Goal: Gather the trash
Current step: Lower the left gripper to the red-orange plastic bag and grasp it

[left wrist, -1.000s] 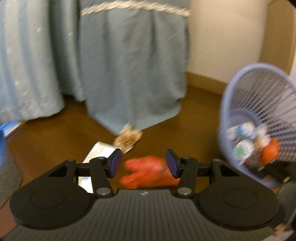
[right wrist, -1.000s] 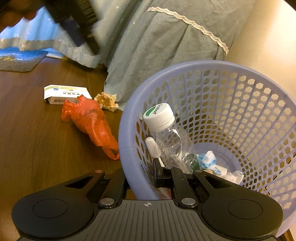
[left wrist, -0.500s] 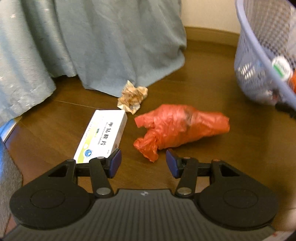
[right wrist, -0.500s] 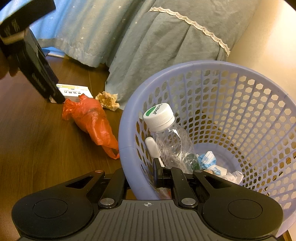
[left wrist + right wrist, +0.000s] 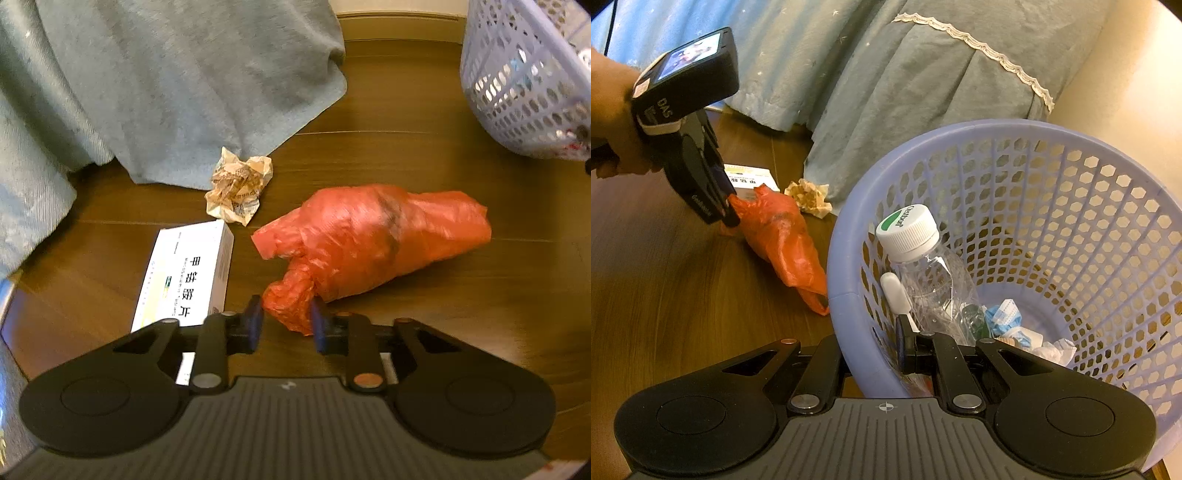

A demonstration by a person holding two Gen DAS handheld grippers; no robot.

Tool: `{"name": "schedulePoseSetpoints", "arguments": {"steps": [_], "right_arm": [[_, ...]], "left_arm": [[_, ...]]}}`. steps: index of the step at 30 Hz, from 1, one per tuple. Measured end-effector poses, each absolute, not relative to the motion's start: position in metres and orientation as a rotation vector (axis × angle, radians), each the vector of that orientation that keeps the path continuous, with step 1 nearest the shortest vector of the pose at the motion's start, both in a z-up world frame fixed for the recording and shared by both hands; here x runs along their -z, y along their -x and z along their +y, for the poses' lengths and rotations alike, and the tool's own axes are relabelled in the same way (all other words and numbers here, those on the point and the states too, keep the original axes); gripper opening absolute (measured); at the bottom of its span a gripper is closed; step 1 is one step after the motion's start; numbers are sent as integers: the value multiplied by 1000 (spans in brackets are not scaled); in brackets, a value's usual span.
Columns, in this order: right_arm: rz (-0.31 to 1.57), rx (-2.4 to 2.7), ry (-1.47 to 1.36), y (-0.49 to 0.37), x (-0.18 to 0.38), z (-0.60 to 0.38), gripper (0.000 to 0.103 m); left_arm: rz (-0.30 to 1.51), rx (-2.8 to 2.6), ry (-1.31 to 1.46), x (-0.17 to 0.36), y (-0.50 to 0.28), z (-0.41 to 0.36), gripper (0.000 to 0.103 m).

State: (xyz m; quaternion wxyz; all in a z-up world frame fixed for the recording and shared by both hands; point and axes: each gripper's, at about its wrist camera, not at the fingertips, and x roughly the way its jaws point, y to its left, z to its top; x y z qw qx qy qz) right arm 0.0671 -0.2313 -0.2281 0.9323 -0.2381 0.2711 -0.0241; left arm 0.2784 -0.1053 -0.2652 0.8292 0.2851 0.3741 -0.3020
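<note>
A crumpled red plastic bag (image 5: 369, 240) (image 5: 779, 236) lies on the brown wooden floor. My left gripper (image 5: 286, 321) (image 5: 727, 210) points down at it, and its jaws are closing with the bag's twisted end pinched between the blue pads. Left of the bag lie a white medicine box (image 5: 184, 273) (image 5: 746, 179) and a ball of crumpled brown paper (image 5: 238, 192) (image 5: 809, 195). My right gripper (image 5: 871, 354) is shut on the near wall of the lilac mesh basket (image 5: 997, 133) (image 5: 517, 92), one finger outside and one inside.
The basket holds a clear bottle with a white cap (image 5: 923, 273), a white tube and wads of paper. A grey-blue bed skirt (image 5: 166, 92) hangs to the floor behind the trash. A person's hand (image 5: 613, 122) holds the left gripper.
The left gripper has come down to the floor and reached the red bag, and its jaws have closed on the bag's end. The right gripper and the basket have stayed put.
</note>
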Motion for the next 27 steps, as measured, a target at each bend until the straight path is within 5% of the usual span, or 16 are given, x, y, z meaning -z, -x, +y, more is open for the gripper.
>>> {"name": "schedulePoseSetpoints", "arguments": {"steps": [5,15,20,27], "right_arm": [[554,55,473,-68,226,-233,6],[557,60,464,-71,224,-232,6],[559,59,470,-70,224,-232,6],[563,59,481,-70,226,-229,6]], "left_arm": [[893,614,-516,255,-264,-82,8],[1065,440,-202,228,-191,1,9],[1003,460,-283,224,-169,15,47],[820,662,-483,214,-167,6,73]]}}
